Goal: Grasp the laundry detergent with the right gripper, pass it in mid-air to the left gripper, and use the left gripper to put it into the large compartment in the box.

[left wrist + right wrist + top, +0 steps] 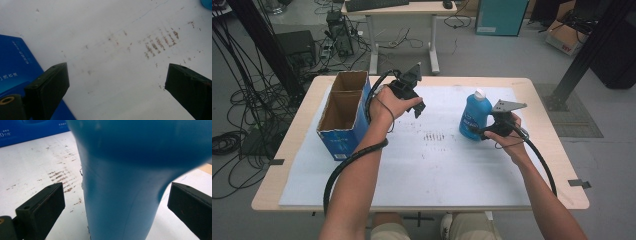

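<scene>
At about 9 o'clock on the white mat (427, 165) stands a blue cardboard box (343, 117), its top open. A cardboard divider splits it into two compartments, one toward 12 o'clock and one toward 6 o'clock; bare brown walls show inside both, and nothing can be seen in them. White print runs along the box's blue side in the left gripper view (15, 65), too small and blurred to read.

Just to the right of the box, the left gripper (418, 108) is held above the mat, pointing toward 4 o'clock. In the left gripper view its jaws stand wide apart with nothing between them but stained mat (112, 62); it is released.

Brown smudges in short parallel rows (434, 136) mark the mat's centre.

At about 2 o'clock from the centre stands the blue bottle (475, 116), upright, its long axis vertical and its white cap (480, 93) pointing straight up. A label with pale print (469, 122) covers its front; the wording cannot be read.

The right gripper (482, 131) meets the bottle's lower body from the 4 o'clock side. In the right gripper view the bottle (125, 195) stands between the jaws, which lie apart on either side with visible gaps; neither pad touches the plastic, so the grip is unclenched. The box's blue side (30, 130) shows behind it.
</scene>
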Demonstrator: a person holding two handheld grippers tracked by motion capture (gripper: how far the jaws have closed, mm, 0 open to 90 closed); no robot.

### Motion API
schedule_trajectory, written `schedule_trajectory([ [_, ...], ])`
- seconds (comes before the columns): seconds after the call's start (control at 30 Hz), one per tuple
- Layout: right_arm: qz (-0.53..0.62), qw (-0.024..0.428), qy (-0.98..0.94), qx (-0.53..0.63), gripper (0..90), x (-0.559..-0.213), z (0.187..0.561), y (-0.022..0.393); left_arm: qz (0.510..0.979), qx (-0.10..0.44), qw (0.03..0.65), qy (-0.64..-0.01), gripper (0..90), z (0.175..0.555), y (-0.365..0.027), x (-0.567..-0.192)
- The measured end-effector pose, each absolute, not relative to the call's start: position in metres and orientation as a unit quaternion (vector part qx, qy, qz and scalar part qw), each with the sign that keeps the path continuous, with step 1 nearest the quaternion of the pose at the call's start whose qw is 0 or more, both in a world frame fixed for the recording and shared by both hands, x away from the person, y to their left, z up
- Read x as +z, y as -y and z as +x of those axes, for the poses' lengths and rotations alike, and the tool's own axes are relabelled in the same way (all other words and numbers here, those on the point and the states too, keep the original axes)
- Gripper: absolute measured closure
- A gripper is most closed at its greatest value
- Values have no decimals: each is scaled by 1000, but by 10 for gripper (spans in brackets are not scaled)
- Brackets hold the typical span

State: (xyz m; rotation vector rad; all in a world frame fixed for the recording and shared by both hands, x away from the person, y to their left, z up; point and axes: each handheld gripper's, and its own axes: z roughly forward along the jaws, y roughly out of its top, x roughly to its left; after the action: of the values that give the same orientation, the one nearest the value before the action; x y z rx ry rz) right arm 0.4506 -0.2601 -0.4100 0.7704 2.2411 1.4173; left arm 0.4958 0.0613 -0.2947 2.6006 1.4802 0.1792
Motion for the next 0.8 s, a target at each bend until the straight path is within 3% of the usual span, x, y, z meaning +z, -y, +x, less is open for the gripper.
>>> schedule_trajectory([
  [0.8, 272, 190, -797, 504, 11, -410, 451, 260, 865, 59, 74, -493, 58, 495, -63, -295],
])
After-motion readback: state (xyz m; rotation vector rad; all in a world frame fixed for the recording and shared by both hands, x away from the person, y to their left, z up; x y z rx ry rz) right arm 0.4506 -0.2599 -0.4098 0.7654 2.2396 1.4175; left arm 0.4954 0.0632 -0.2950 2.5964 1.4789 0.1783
